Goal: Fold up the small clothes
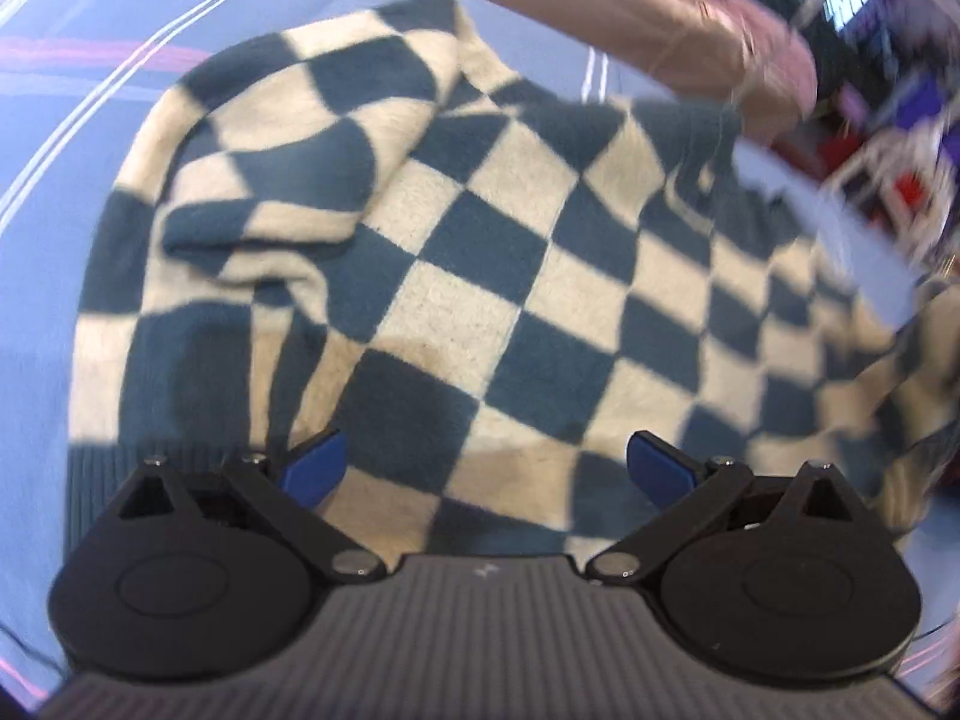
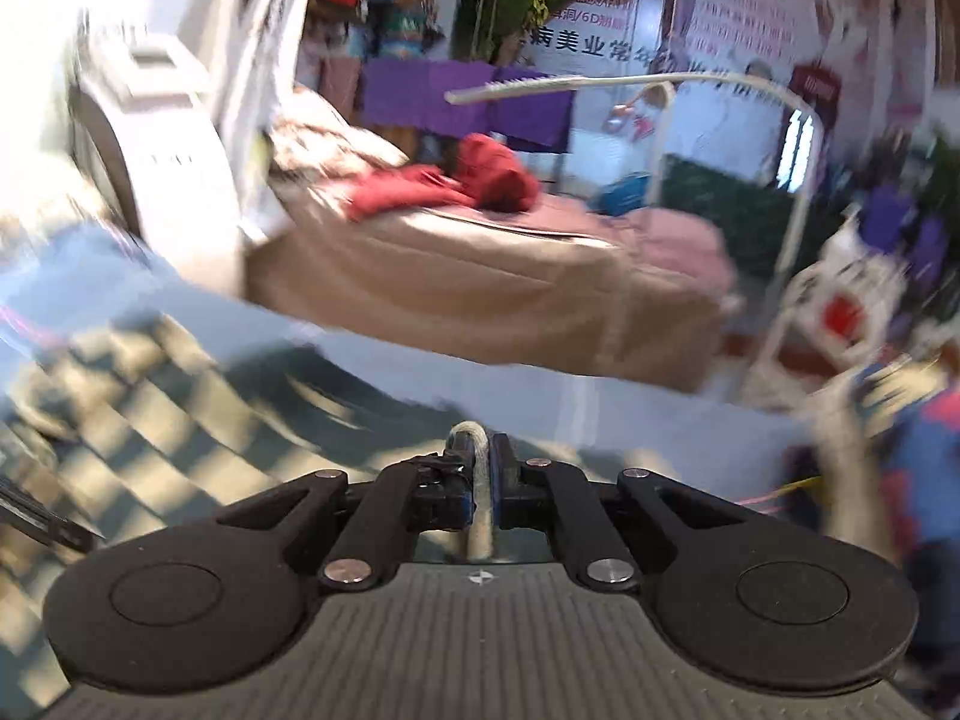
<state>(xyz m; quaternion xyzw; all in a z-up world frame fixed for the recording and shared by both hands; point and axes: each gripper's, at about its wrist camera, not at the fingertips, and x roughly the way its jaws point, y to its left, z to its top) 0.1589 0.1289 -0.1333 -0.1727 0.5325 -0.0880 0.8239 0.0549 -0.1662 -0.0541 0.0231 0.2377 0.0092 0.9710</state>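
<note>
A teal-and-cream checkered knit garment (image 1: 480, 252) lies rumpled on the pale blue cloth surface (image 1: 54, 276), its ribbed dark hem at the lower left. My left gripper (image 1: 486, 468) hovers just over the garment's near edge, its blue pads (image 1: 315, 465) spread wide with only the flat knit beneath them. In the right wrist view my right gripper (image 2: 480, 468) is shut on a cream fold of the garment's edge (image 2: 477, 438). The rest of the checkered garment (image 2: 150, 384) trails away blurred to the left. A bare forearm (image 1: 630, 18) crosses above the garment.
Beyond the blue surface stands a tan-covered bed (image 2: 480, 276) with a red cloth (image 2: 474, 180) on it, a white machine (image 2: 150, 138) at the left and a white trolley (image 2: 840, 306) at the right. The blue surface's far edge (image 1: 840, 228) runs diagonally at the right.
</note>
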